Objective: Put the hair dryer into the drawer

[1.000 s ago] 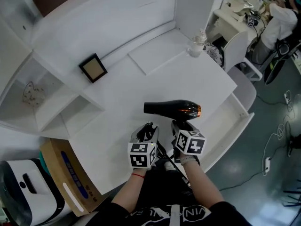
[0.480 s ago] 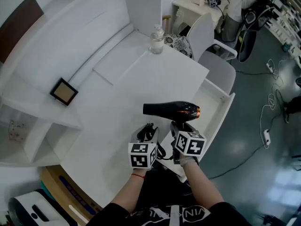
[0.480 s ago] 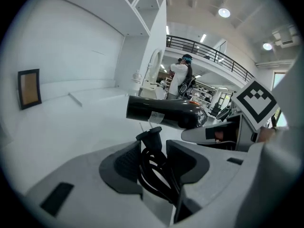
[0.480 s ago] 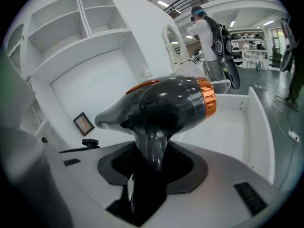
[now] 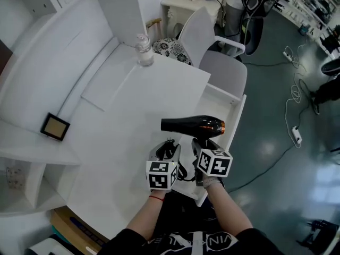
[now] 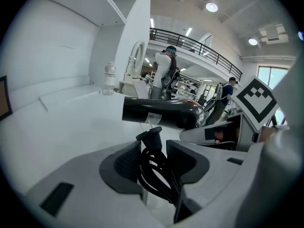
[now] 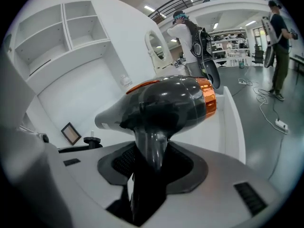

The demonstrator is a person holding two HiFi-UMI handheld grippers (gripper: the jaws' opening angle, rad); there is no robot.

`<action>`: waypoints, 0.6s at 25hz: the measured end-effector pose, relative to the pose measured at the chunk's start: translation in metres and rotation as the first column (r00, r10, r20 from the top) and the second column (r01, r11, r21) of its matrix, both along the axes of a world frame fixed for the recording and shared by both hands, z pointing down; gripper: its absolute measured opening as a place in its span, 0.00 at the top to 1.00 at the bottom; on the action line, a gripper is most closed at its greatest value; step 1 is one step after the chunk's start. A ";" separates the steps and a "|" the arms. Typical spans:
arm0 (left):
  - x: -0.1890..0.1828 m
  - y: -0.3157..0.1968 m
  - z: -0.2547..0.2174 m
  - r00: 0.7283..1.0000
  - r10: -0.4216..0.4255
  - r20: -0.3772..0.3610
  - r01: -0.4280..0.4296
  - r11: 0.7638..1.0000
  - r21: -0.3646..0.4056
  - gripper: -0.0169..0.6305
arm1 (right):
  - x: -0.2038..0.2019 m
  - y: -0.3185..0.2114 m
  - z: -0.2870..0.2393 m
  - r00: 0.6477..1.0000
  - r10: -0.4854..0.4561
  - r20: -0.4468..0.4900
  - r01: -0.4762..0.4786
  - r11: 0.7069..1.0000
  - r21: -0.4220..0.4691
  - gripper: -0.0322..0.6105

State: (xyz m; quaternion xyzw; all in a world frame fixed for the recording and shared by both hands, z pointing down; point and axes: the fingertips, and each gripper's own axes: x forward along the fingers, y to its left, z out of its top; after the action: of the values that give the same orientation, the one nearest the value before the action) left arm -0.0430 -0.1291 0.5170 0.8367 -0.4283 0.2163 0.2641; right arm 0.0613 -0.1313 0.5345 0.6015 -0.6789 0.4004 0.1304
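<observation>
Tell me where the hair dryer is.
The hair dryer is mid-frame in the head view, its handle in the right gripper, above where the desk meets the open drawer.

White desk [image 5: 122, 110], with a curved white wall panel [image 5: 58, 52] behind its far edge. Clear bottle [image 5: 143, 51] at the desk's far corner. Small framed picture [image 5: 55, 126] near its left edge. Open white shelving [image 5: 24, 179] at the left. White chair [image 5: 199, 28] with a grey seat just past the far right edge, and a patterned cushion [image 5: 171, 49] beside it. Floor [image 5: 276, 105] dark, glossy, teal-grey, with a power strip [image 5: 295, 136] and loose cables on it. Cardboard box [image 5: 71, 228] by the near left corner. Left gripper view: round ceiling lights [image 6: 212, 6], railed mezzanine [image 6: 204, 46], window [image 6: 274, 77] at right, a person [image 6: 165, 72] standing well back.
</observation>
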 end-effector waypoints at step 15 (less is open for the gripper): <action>0.084 0.013 0.019 0.987 0.161 0.016 -0.160 0.986 -0.049 0.71 | 0.076 0.027 0.021 0.994 0.108 -0.023 -0.109 0.992 -0.062 0.69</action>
State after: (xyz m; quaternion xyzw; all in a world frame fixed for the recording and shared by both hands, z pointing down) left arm 0.0415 -0.1160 0.5365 0.8597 -0.3570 0.2553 0.2614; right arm 0.1376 -0.1045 0.5556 0.6370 -0.6309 0.4221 0.1342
